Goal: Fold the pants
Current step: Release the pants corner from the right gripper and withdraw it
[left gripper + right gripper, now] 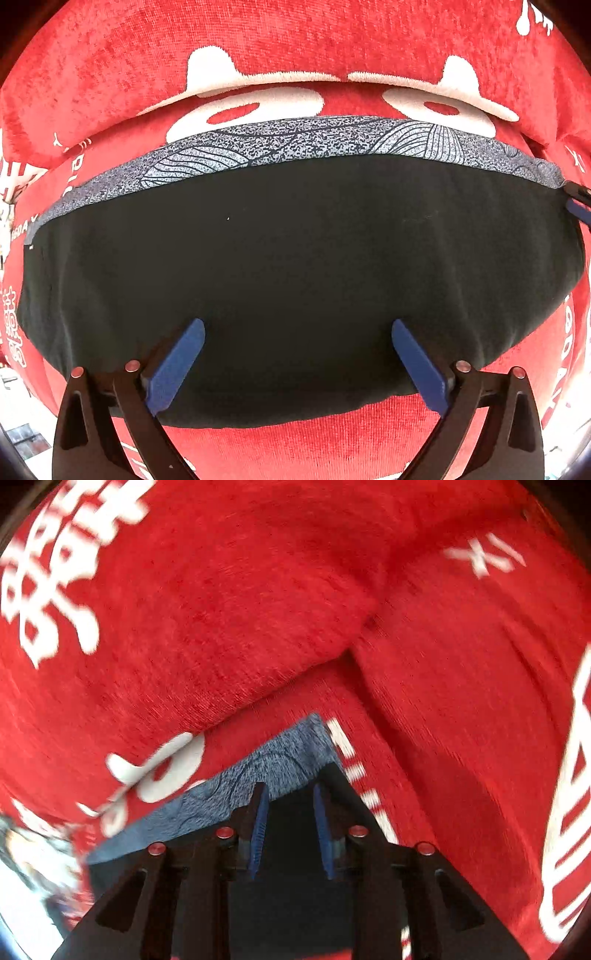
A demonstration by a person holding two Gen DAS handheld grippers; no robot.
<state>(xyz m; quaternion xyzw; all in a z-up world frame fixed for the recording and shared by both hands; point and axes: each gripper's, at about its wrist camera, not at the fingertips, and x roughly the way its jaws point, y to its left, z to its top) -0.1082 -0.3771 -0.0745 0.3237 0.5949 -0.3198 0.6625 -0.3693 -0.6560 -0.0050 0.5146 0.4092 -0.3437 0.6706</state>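
Note:
Folded black pants (pixel 295 266) with a grey patterned band (pixel 295 138) along their far edge lie flat on a red velvet cover (pixel 295 40). My left gripper (pixel 298 325) points straight down over the near part of the black cloth. Its blue pads (pixel 177 365) stand wide open with nothing gripped. At the band's right end, my right gripper (pixel 577 201) pokes into the left wrist view. In the blurred right wrist view the right gripper (pixel 290 788) hangs over the pants corner (pixel 229 794). Its jaws are slightly apart, and the pads do not press on the cloth.
The red cover (pixel 258 609) bears white printed characters and shapes and has soft folds beyond the pants. A pale floor or surface (pixel 22 413) shows past the cover's edge at the lower left.

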